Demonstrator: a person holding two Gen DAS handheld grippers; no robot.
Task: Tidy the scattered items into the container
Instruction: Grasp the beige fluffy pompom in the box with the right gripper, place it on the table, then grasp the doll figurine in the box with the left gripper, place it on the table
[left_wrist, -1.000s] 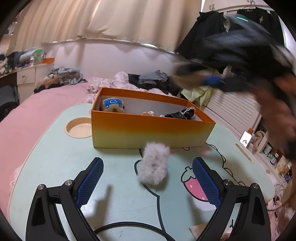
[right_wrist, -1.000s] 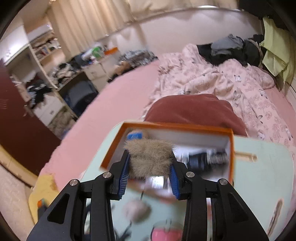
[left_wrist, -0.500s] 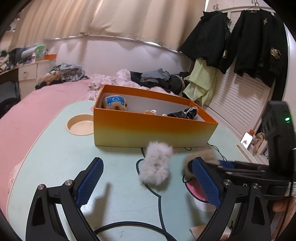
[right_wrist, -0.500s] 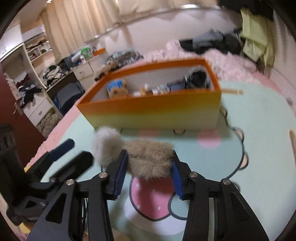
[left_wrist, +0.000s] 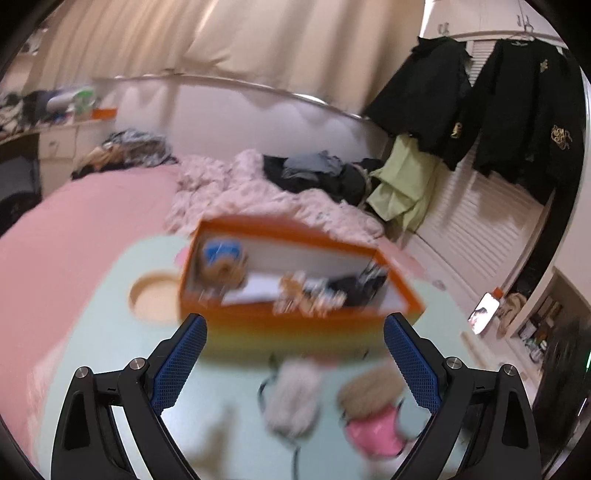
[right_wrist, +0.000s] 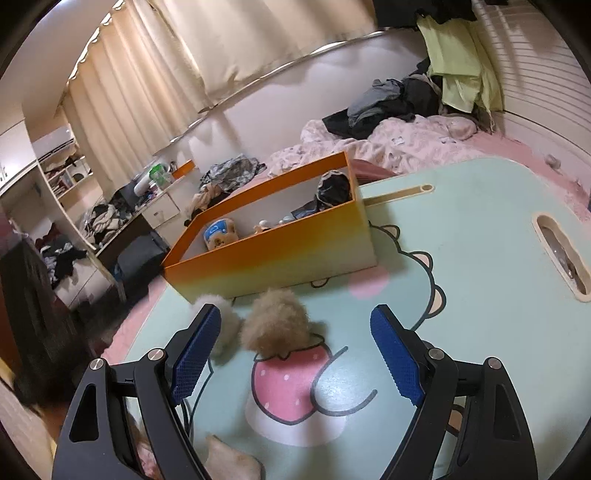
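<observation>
An orange box (right_wrist: 273, 254) stands on the mint-green table (right_wrist: 461, 229) and holds a blue-capped plush (right_wrist: 219, 236) and a black item (right_wrist: 332, 188). In front of it lie a brown fluffy ball (right_wrist: 275, 321) and, touching it, a white fluffy ball (right_wrist: 225, 325). My right gripper (right_wrist: 295, 314) hovers just behind the brown ball. Its jaws are opening and its pads are clear of the ball. The blurred left wrist view shows my left gripper (left_wrist: 294, 321) open and empty. It is raised over the white ball (left_wrist: 293, 398) and brown ball (left_wrist: 369, 391), facing the box (left_wrist: 288, 332).
The table has a round cup recess (left_wrist: 155, 295) left of the box and a long slot (right_wrist: 561, 251) at its right edge. A dark cable runs beside the white ball. A small beige cloth thing (right_wrist: 229, 461) lies at the near edge. A pink bed surrounds the table.
My right gripper came down from above the box to the table in front of it and let go of the brown ball beside the white one. My left gripper rose.
</observation>
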